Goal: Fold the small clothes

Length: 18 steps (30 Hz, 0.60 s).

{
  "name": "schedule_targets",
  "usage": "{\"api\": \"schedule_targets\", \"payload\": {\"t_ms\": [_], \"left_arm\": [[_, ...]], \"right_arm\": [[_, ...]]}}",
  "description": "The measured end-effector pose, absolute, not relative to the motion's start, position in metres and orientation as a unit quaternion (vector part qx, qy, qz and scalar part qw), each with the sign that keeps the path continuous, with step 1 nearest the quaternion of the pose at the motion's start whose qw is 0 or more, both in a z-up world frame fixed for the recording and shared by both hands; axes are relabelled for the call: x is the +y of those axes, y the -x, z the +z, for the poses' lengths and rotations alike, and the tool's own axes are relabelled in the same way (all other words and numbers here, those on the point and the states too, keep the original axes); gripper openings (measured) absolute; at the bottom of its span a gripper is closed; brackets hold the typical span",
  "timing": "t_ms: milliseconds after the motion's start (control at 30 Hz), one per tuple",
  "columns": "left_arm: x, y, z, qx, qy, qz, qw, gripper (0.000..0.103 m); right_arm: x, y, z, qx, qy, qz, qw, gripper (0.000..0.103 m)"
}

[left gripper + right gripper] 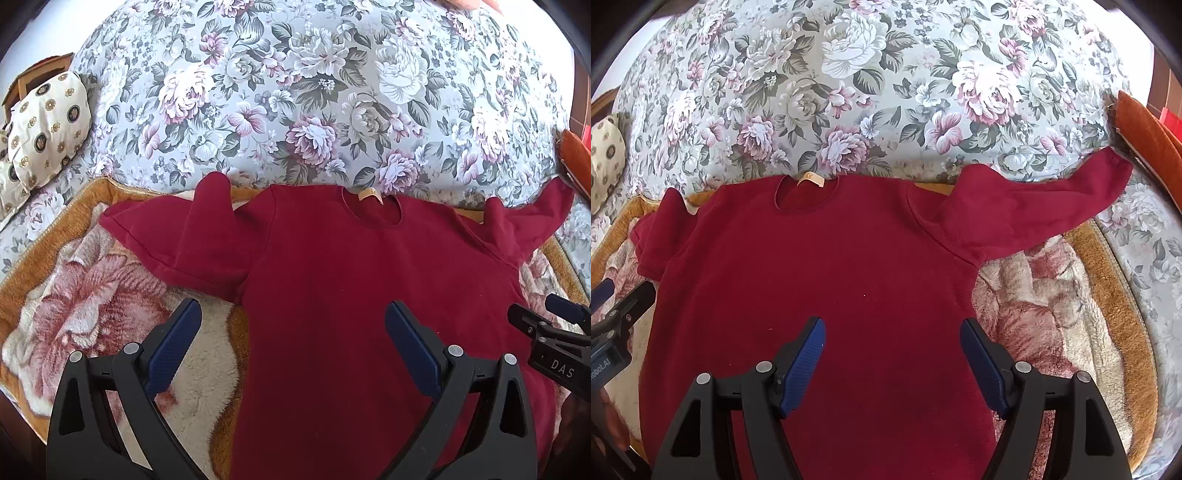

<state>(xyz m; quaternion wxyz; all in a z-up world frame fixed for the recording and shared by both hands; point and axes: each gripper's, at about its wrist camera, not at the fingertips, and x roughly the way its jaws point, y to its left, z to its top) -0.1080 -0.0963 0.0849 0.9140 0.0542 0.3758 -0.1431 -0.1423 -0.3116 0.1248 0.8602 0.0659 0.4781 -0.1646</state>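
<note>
A small dark red long-sleeved shirt (pixel 351 266) lies flat, neck away from me, on a fleece blanket; it also shows in the right wrist view (pixel 827 280). Its left sleeve (pixel 177 236) is bunched and partly folded, its right sleeve (pixel 1041 206) stretches out to the right. A tan label (pixel 810 180) sits at the collar. My left gripper (pixel 293 317) is open and empty, above the shirt's left edge. My right gripper (pixel 893 332) is open and empty, above the shirt's right side.
The fleece blanket (pixel 92 302) with a rose pattern and tan border lies on a floral bedspread (pixel 314 92). A cream patterned pillow (pixel 44 125) is at the far left. An orange cushion edge (pixel 1145 129) is at the far right.
</note>
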Motion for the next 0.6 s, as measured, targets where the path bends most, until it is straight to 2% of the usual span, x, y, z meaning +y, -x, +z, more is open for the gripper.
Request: {"api": "schedule_targets", "payload": {"t_ms": [600], "left_arm": [[-0.092, 0.104, 0.084, 0.379, -0.047, -0.142, 0.913, 0.100]], "right_arm": [[-0.305, 0.132, 0.123, 0.479, -0.064, -0.156, 0.862, 0.074]]}}
